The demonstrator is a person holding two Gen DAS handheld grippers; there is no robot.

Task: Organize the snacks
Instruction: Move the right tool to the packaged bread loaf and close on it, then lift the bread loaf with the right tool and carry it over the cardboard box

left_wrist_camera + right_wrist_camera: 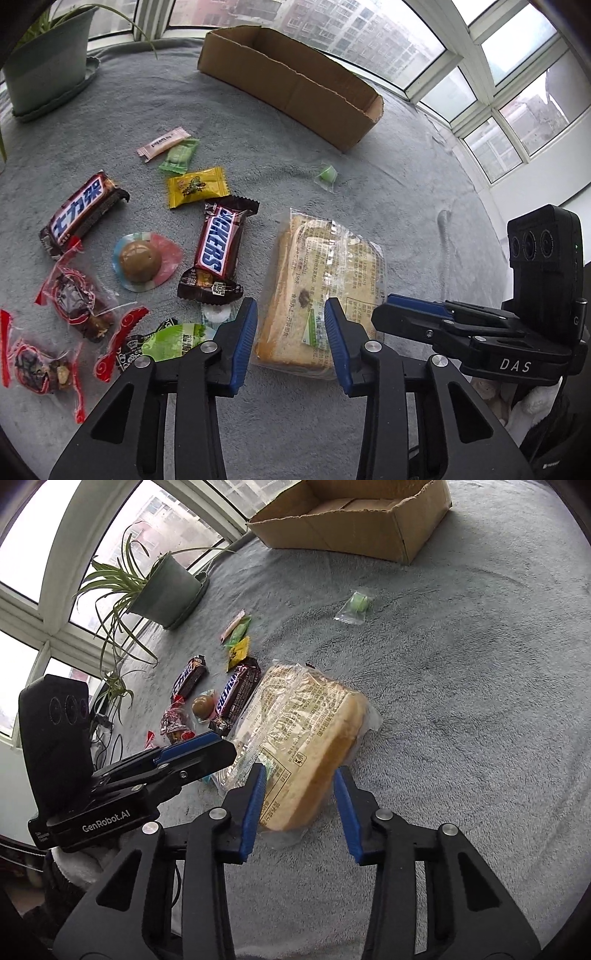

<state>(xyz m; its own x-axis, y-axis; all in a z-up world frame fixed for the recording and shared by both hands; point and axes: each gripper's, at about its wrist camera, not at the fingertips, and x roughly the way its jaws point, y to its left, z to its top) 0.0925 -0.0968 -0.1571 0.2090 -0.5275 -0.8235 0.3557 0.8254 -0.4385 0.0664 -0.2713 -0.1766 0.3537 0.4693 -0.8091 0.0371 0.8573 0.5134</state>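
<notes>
Bread pkt [325,273], clear wrapper w/ printed text, is seen lying flat on grey fleece cover [424,177], right of the sweets pile and well apart from cardboard box [295,85]. Box is placed at far edge by the windows [517,92], open side up, torn rim; nothing can be made out inside.

Left gripper [291,306] is angled down over near end of the bread pkt. Jaws are narrowed w/ the pkt between them: left pad sits at the pkt's left edge, right pad lies over its top face. Whether the pads actually press on it cannot be told.

Right gripper [301,770] is angled down on the same pkt from the other side. Its jaws are closed in on the loaf's near end: one pad is laid against the wrapper, the other is set at the crust edge, so the pkt appears gripped. The two grippers are held just beside each other.

Left of the bread, scattered on the cover:
- Snickers bar [218,247], nearest the pkt, approx. upright in left wrist view
- 2nd choc bar [81,214], further left
- yellow sweet [197,186], green sweet [181,157], pink sachet [162,142], clustered
- round brown sweet [142,260] in pastel wrapper
- red-trim pkts [79,299], near left edge

A small green candy [327,175] in clear wrap is seen alone, between bread and box. Potted plant [48,74] is stood at far left corner.
</notes>
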